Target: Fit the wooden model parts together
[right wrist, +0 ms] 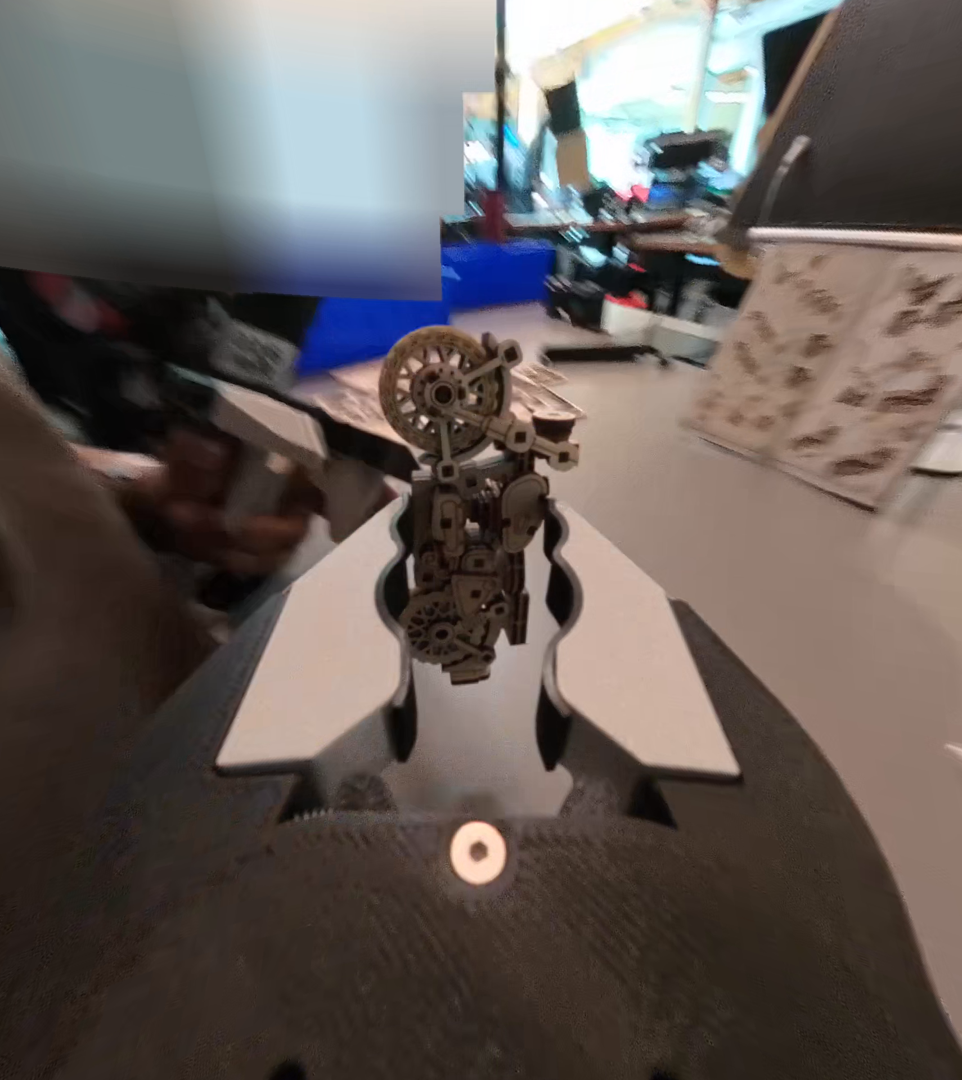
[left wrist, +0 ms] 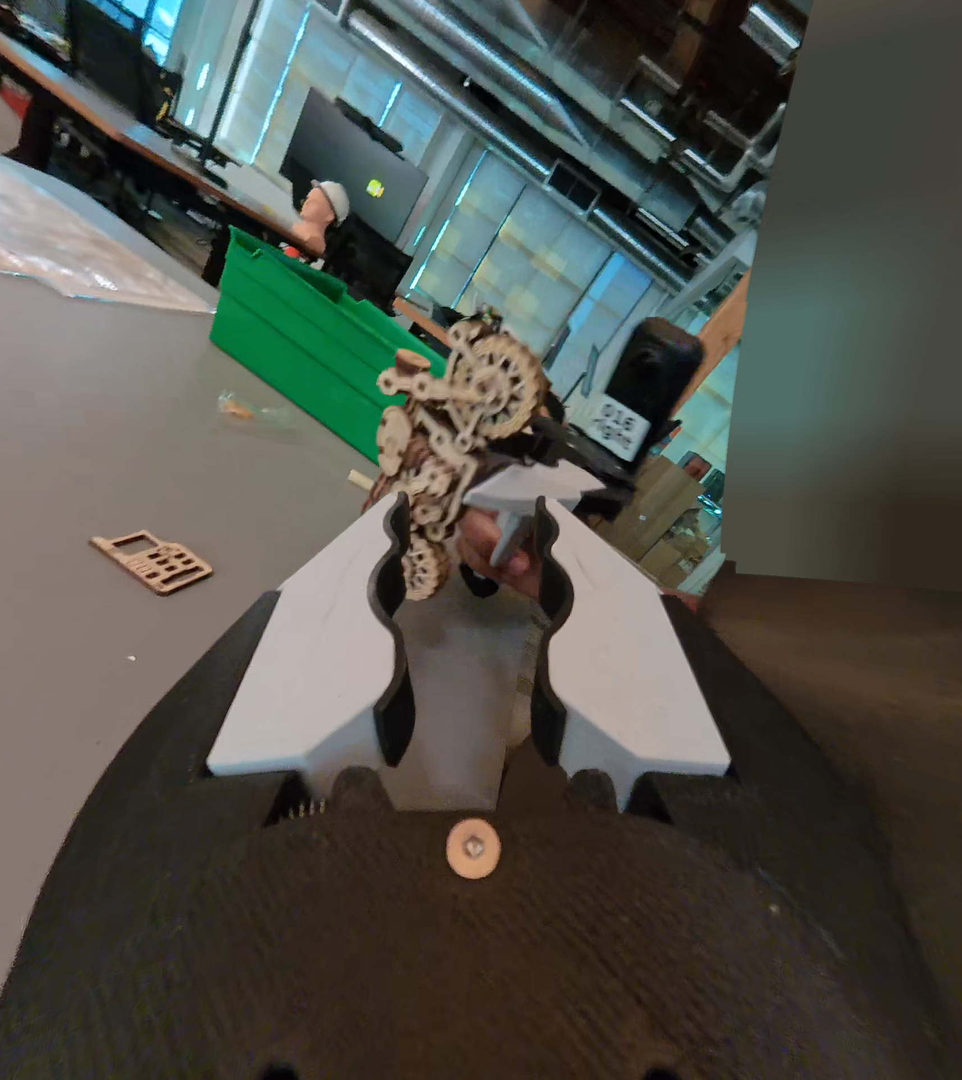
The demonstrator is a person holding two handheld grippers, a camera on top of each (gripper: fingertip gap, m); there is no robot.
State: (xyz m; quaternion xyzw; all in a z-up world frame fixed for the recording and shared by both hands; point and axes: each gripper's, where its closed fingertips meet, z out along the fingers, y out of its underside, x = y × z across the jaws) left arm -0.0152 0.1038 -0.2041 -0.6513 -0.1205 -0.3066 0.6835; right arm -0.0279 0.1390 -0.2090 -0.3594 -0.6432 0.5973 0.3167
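Observation:
A wooden motorcycle model (right wrist: 467, 526) stands upright in the air, spoked wheel at the top. In the right wrist view it fills the gap between my right gripper's (right wrist: 476, 514) fingertips, which are shut on its body. In the left wrist view the model (left wrist: 455, 432) has its lower end between my left gripper's (left wrist: 473, 508) jaws. It lies against the left pad, with a wide gap to the right pad. The right gripper (left wrist: 525, 485) reaches in from the right. The left gripper (right wrist: 315, 450) shows blurred at the left of the right wrist view.
A green bin (left wrist: 291, 345) stands on the grey table (left wrist: 87, 438) behind the model. A punched-out wooden parts sheet (left wrist: 154, 564), a small peg (left wrist: 359, 480) and a plastic scrap (left wrist: 245, 406) lie on the left. An instruction sheet (right wrist: 876, 380) lies on the right.

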